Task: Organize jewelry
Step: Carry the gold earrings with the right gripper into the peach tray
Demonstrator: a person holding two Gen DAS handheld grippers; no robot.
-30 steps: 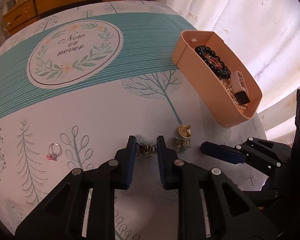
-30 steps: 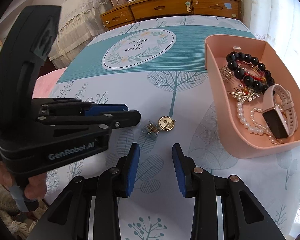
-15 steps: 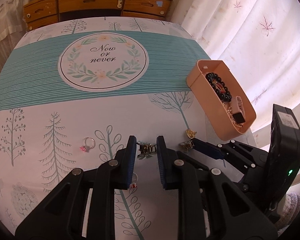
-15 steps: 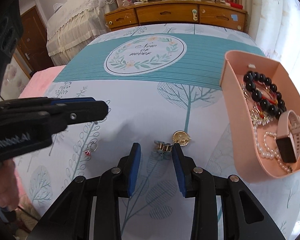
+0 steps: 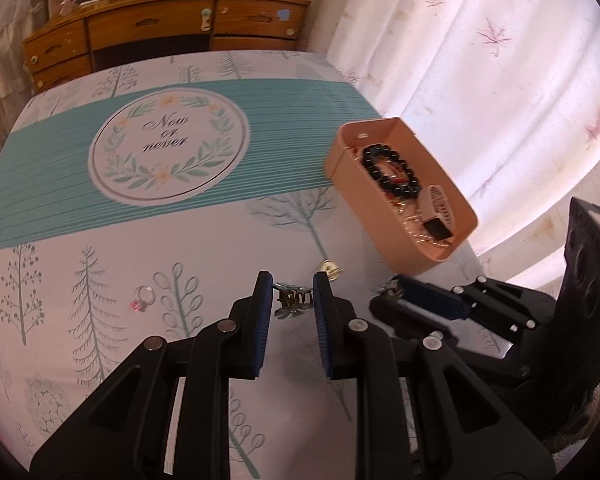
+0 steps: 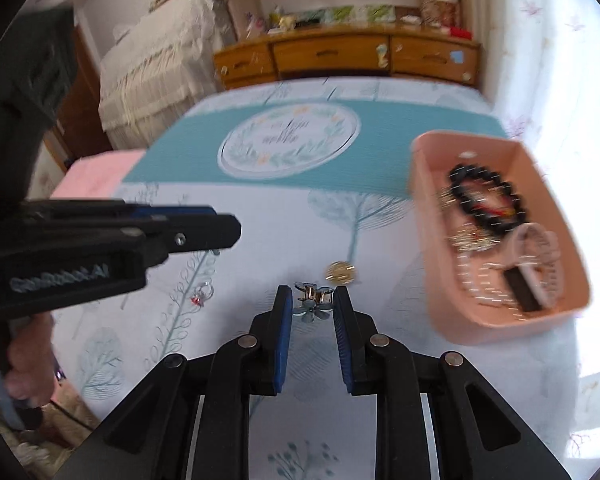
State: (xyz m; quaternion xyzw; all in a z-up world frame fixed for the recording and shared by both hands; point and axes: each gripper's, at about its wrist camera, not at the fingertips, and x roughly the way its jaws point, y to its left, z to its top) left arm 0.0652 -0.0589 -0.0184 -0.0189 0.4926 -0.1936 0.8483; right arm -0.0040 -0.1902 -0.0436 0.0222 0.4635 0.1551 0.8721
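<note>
A: Looking through the left wrist view, the left claw (image 5: 289,307) has a small metal clip (image 5: 293,301) between its fingertips, held above the worktop (image 5: 100,272). The jaws are closed to a narrow gap with the clip's long axis across it, though real contact is hard to judge.

B: And the tray?

A: The tray (image 5: 364,204) lies ahead and to the right, well apart, with a gold charm (image 5: 329,267) on the cloth between. A ring (image 5: 143,300) lies off to the left.

B: The right wrist view?

A: The right claw (image 6: 313,307) frames a second clip (image 6: 313,300), gold with a grey flower, at its fingertips, jaws narrowed to the clip's width. The picture is blurred, so I cannot tell if the pads bear on it. The tray (image 6: 428,216) sits ahead-right, nearer to this claw. The charm (image 6: 340,271) lies just past the tips.

B: So the right side probably goes in first.
</note>
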